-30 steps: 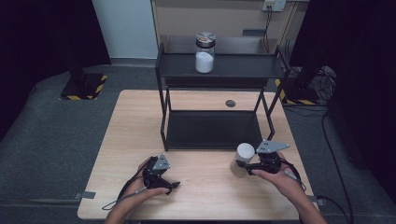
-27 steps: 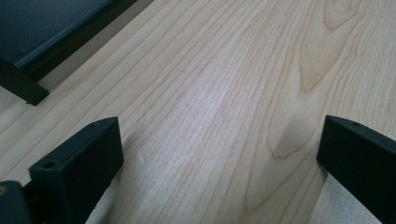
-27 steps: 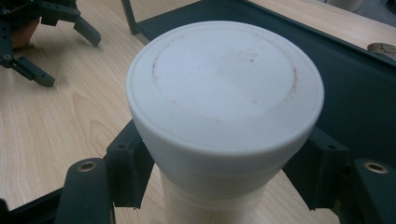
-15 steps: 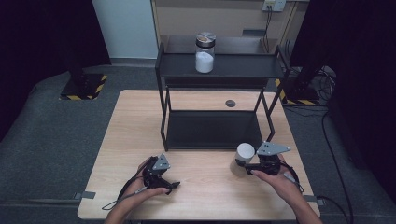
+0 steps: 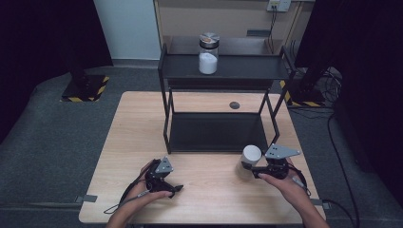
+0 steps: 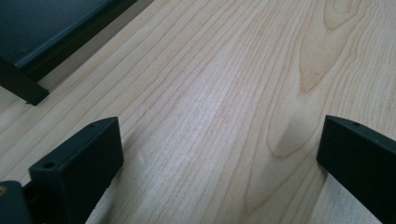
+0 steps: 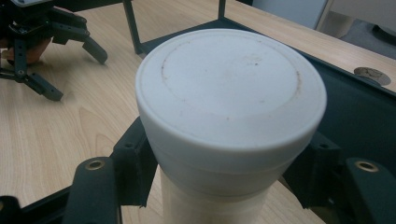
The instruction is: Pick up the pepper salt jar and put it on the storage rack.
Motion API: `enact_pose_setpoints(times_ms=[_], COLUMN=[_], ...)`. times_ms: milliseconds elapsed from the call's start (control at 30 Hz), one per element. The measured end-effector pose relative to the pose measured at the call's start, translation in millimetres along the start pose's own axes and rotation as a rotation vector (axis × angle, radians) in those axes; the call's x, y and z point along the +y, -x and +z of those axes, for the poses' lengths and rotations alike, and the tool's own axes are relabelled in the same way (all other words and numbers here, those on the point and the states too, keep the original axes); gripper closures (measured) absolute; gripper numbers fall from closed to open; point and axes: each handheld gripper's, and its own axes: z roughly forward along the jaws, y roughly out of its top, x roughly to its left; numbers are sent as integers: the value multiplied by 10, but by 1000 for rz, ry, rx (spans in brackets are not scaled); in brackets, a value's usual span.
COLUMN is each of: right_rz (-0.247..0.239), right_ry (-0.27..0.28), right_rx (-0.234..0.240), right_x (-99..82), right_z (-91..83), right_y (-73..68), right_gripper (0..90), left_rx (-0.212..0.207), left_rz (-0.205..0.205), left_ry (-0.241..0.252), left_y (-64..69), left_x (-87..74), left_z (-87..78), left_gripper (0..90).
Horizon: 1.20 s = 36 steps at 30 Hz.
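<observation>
Now, on the bench [image 5: 199,190] with its black rack [image 5: 223,66] at twelve o'clock, my right claw [image 7: 233,172] is clamped just under the lid of the white jar [image 5: 250,156] at four o'clock. I'd lift straight up, keeping it upright, while my left claw [image 6: 219,154] rests apart at seven o'clock.

Left tool [image 5: 177,188]: held low near the front edge of the surface [image 5: 209,199], left of centre, jaws spread wide with nothing between them. Right tool [image 5: 248,170]: held near the front right corner, jaws just closed and clamped.
</observation>
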Motion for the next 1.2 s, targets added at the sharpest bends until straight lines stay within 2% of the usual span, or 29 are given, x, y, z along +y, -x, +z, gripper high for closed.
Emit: enact_pose_setpoints(times_ms=[367, 567, 767, 1200], right_rz=[-3, 14, 31, 33], right_ry=[23, 76, 104, 172], right_rx=[6, 18, 24, 28], right_x=[103, 163, 248, 446], right_z=[-134, -232, -296, -427], right_y=[6, 16, 27, 83], right_gripper=[362, 362, 362, 362], left_rx=[0, 1, 1, 1], left_rz=[0, -1, -1, -2], left_ry=[0, 0, 0, 0], left_y=[0, 2, 3, 4], left_x=[0, -1, -1, -1], left_z=[0, 0, -1, -1], left_gripper=[0, 0, 0, 0])
